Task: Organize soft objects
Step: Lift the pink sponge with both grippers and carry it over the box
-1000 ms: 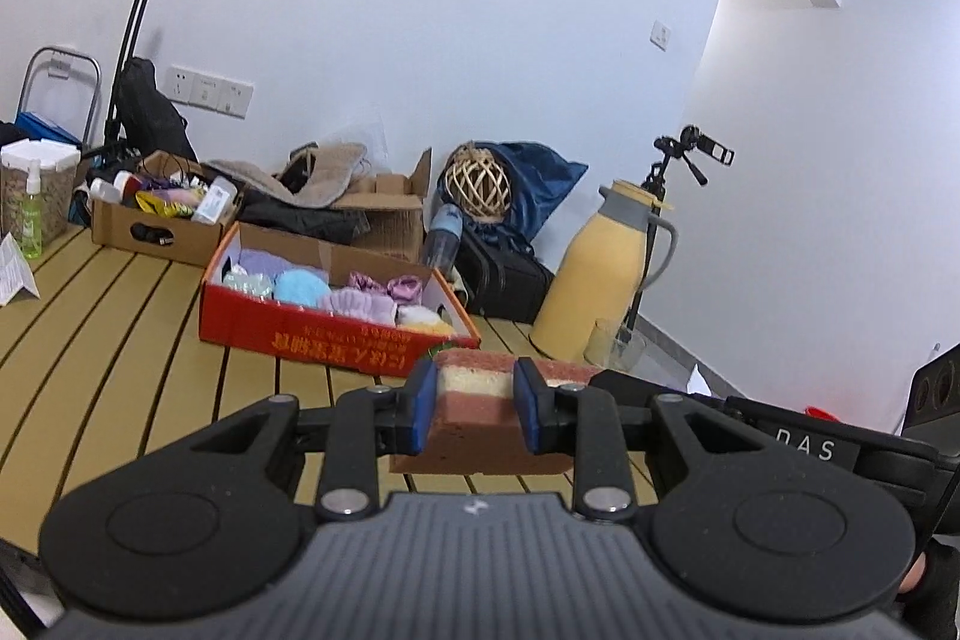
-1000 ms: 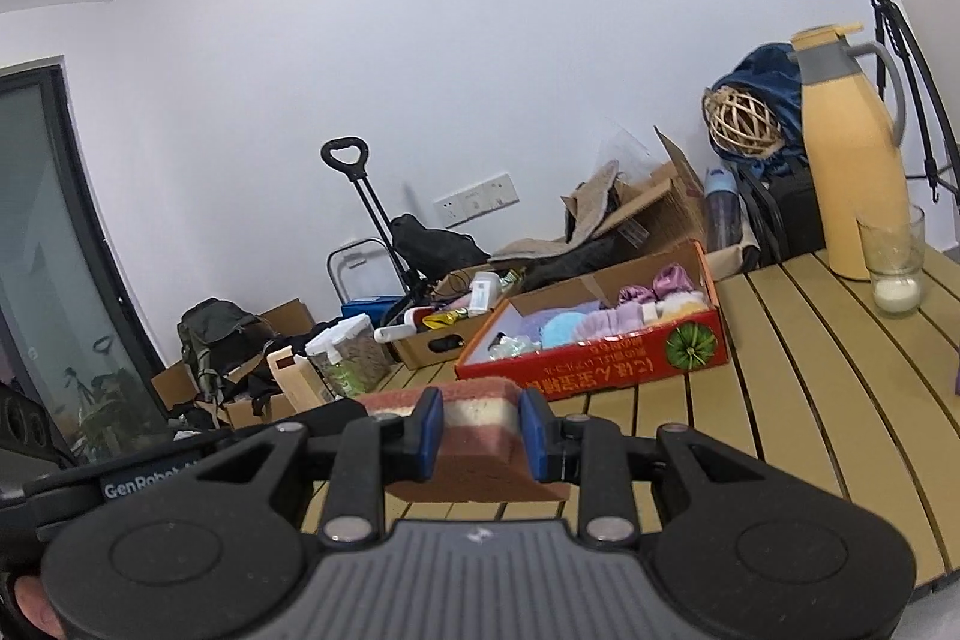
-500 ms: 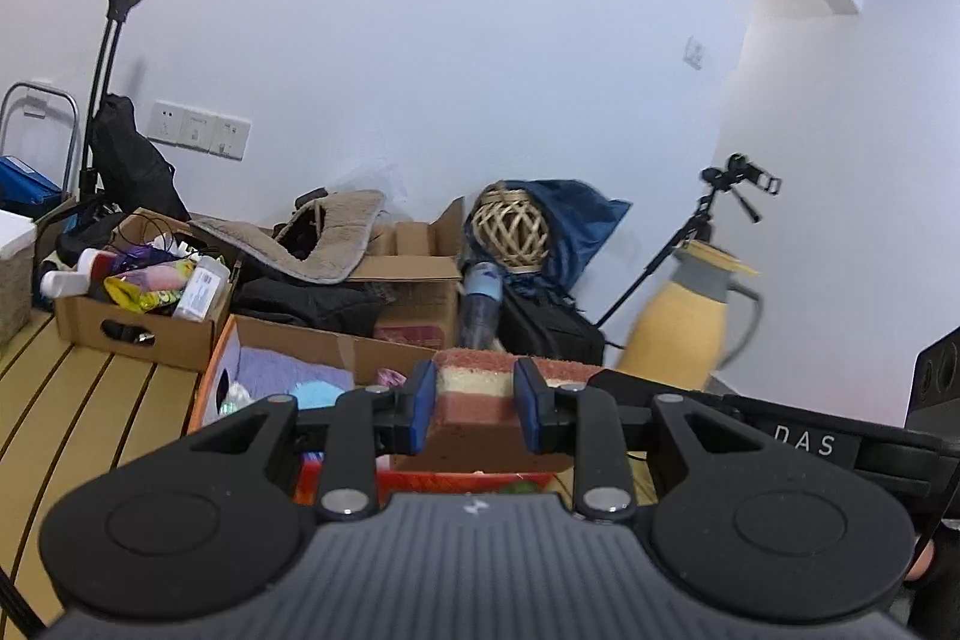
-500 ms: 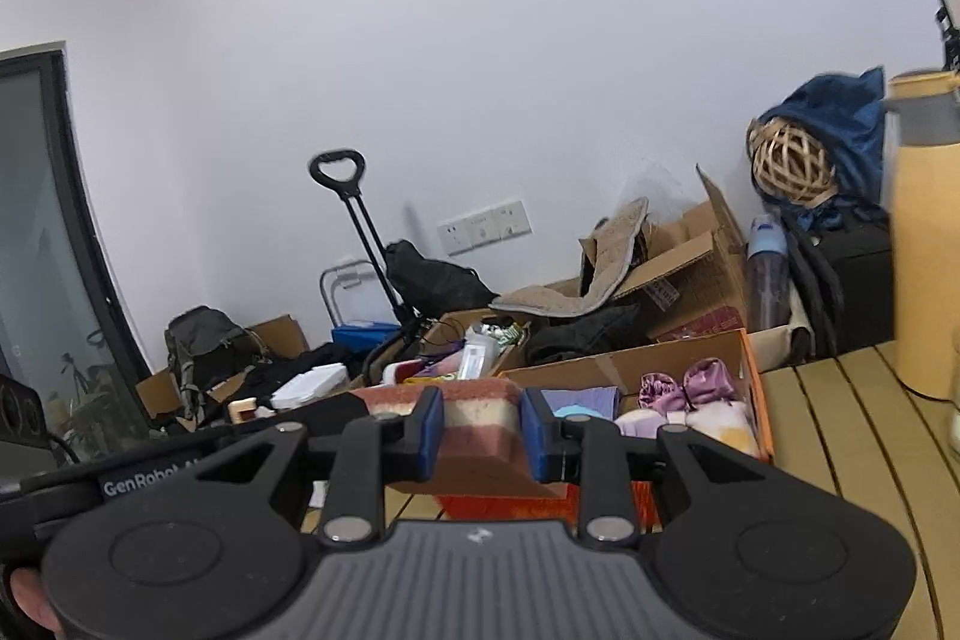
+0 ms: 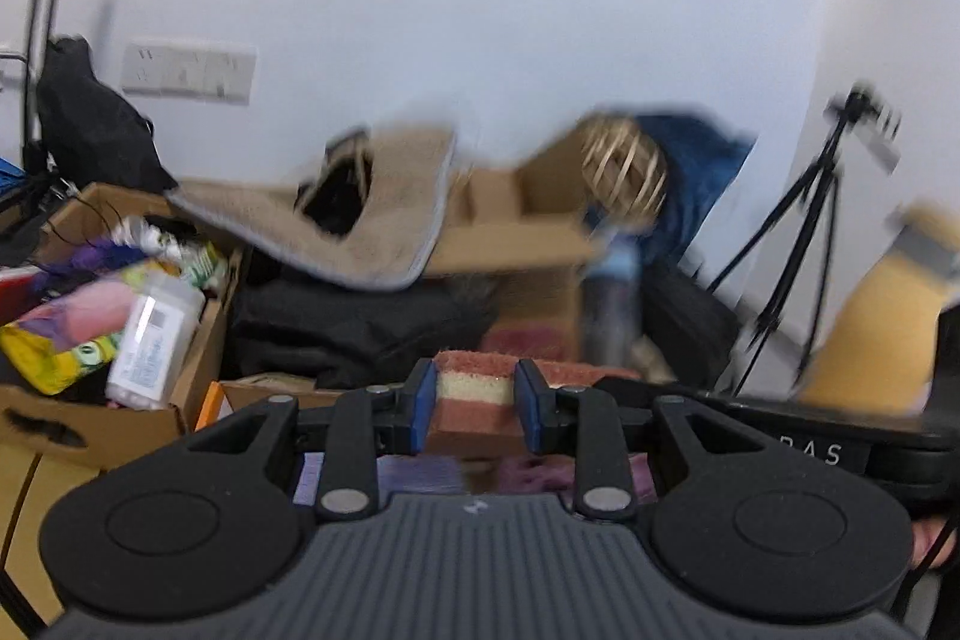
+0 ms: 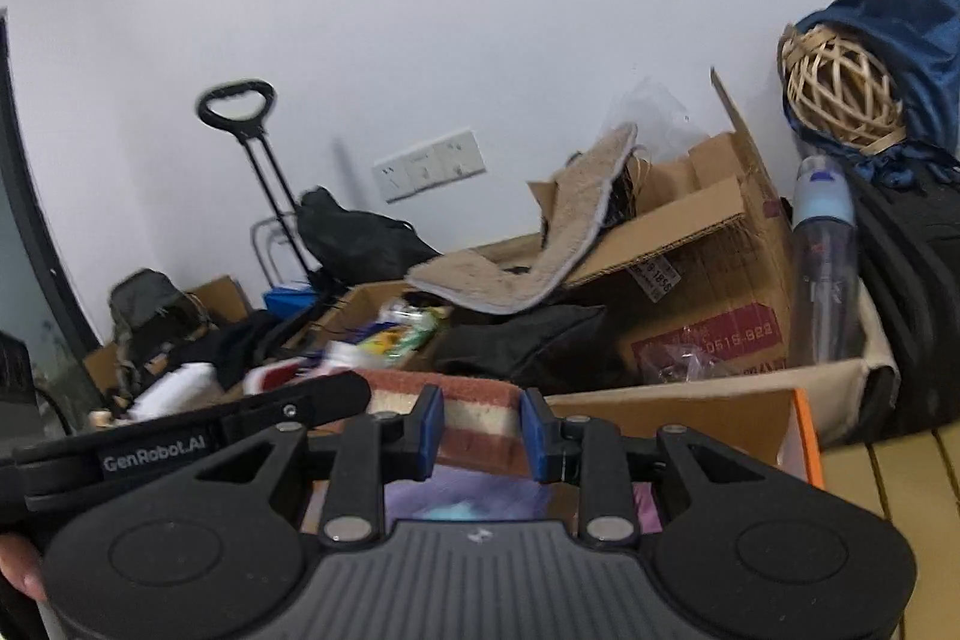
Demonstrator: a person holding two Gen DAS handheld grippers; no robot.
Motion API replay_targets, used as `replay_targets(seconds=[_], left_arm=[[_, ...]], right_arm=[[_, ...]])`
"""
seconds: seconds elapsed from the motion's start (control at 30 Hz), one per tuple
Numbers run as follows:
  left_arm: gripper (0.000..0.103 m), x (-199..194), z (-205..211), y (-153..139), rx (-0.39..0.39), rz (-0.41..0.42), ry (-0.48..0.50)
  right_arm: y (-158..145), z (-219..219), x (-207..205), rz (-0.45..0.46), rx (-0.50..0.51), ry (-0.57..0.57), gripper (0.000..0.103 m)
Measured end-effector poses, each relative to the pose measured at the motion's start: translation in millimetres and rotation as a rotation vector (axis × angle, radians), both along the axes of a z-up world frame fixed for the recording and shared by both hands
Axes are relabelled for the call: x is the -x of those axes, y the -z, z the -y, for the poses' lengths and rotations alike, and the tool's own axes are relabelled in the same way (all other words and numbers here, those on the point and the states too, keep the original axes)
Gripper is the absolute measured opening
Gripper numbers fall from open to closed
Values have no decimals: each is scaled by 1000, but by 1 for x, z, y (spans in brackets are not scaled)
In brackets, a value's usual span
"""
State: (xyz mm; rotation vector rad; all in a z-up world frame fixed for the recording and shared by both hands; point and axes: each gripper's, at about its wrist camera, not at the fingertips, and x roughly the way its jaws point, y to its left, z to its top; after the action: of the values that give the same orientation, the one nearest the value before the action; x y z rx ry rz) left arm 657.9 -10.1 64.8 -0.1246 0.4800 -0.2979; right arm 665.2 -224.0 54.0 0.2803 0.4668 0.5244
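Both tools have advanced over the orange-rimmed cardboard box since a second ago, when the whole box lay well ahead on the slatted wooden surface; now only its near wall and rim show, low in each frame.

Item: rectangular sponge block, rust-red scouring layers with a pale yellow foam layer between. Position: centre of both frames, held level above the box interior.

Left tool: blue-padded fingers clamped on one end of the sponge. Right tool: blue-padded fingers clamped on the other end. Each tool's black body appears in the other's view, lower right of the left wrist frame and lower left of the right wrist frame.

Box contents: purple and light blue soft pieces, glimpsed under the sponge, blurred.

Background, right wrist frame: open brown cardboard carton with red print, centre right; beige fleece mat draped over it; woven rattan ball on blue cloth, upper right; clear bottle with blue cap below it.

Left wrist frame: heavily motion-blurred; black tripod at right.
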Motion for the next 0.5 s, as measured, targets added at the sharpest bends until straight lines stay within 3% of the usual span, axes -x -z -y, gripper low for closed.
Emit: replay_targets(seconds=[0.07, 0.13, 0.2, 0.33, 0.4, 0.5], left_arm=[[28, -22, 7, 19, -98, -66, 10], [28, -29, 15, 40, -191, -151, 51], [28, -20, 22, 43, -259, -147, 72], [34, -21, 32, 46, -366, -191, 112], [33, -29, 36, 50, -394, -245, 115], [44, -37, 27, 50, -362, -316, 110]], right_arm=[[20, -11, -28, -30, 83, -11, 26], [43, -24, -48, -122, 184, -48, 25], [56, -32, -56, -236, 256, -72, 25], [65, -44, -60, -307, 365, -150, 26], [66, -44, -66, -340, 361, -146, 26], [64, -42, -71, -366, 362, -150, 26]])
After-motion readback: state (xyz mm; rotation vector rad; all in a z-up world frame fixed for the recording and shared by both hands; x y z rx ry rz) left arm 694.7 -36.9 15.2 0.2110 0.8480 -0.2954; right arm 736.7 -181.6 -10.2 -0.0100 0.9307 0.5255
